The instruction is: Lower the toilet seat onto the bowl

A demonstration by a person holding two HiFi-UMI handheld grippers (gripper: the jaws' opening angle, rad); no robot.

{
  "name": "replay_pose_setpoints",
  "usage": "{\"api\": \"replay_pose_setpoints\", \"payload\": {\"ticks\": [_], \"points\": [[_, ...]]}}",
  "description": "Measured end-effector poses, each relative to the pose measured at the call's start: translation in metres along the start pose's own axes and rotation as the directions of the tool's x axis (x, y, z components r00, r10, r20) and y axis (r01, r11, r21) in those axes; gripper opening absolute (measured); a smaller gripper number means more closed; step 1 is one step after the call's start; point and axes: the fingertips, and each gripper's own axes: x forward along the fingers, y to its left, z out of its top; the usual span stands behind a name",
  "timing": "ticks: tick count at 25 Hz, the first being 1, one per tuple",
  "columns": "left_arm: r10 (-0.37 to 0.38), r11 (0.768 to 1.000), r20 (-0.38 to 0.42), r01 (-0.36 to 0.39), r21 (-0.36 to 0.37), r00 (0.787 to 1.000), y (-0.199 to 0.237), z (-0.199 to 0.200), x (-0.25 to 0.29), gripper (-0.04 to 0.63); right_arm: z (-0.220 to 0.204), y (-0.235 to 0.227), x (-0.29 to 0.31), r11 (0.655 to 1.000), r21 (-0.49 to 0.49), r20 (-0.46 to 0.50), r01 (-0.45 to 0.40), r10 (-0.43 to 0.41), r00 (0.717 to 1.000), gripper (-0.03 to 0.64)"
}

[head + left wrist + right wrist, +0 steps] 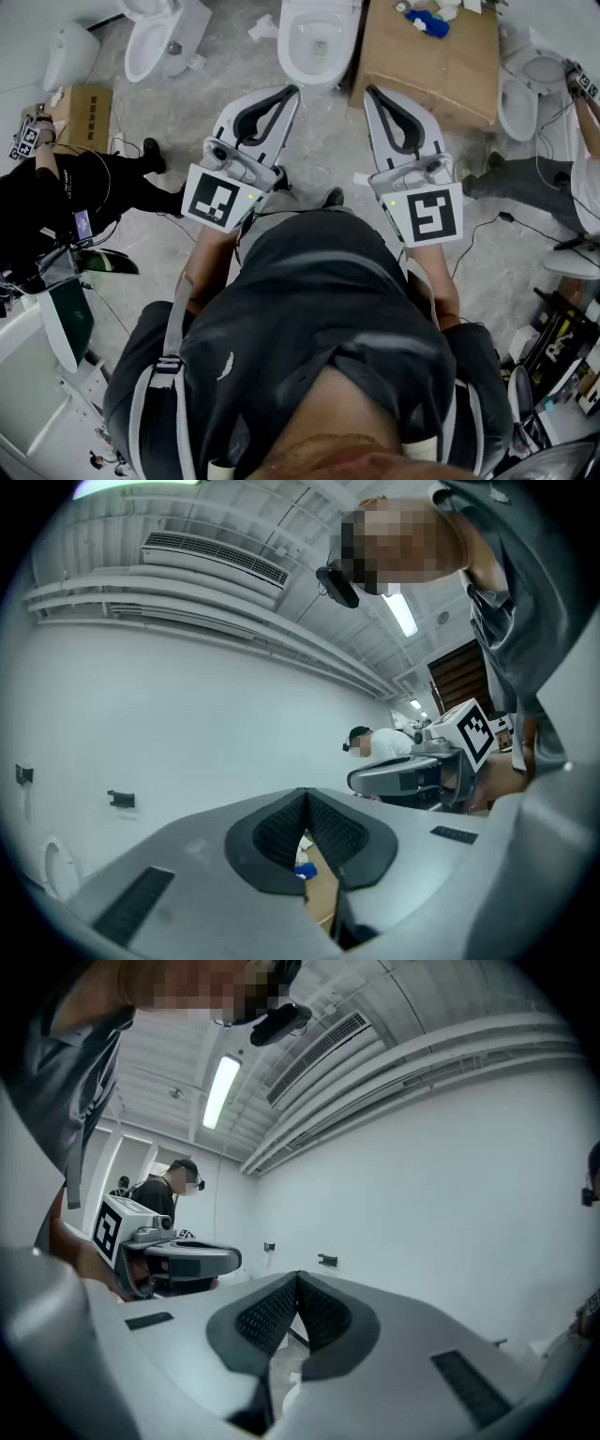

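A white toilet stands on the floor straight ahead, its bowl open to view; its seat is cut off by the top edge and I cannot tell how it lies. My left gripper and right gripper are held side by side at waist height, short of the toilet and touching nothing. In the left gripper view the left gripper has its black pads meeting at the tips, with nothing between them. The right gripper is shut the same way and empty. Both gripper views look up at a white wall and the ceiling.
A large cardboard box with a blue item on it stands right of the toilet. More toilets stand at the far left and far right. A person in black crouches at left, and another person at right.
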Motion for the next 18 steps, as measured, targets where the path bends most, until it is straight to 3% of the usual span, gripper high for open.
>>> {"api": "replay_pose_setpoints", "payload": {"ticks": [9, 18], "points": [[-0.035, 0.999, -0.007, 0.035, -0.006, 0.999, -0.0103, 0.0017, 0.01, 0.003, -0.0086, 0.0012, -0.0003, 1.0, -0.001, -0.042, -0.023, 0.023, 0.999, 0.006], [0.005, 1.0, 0.004, -0.005, -0.013, 1.0, -0.0025, 0.0018, 0.0049, 0.003, -0.0028, 0.0028, 0.0017, 0.999, 0.043, -0.022, -0.009, 0.01, 1.0, 0.006]]}}
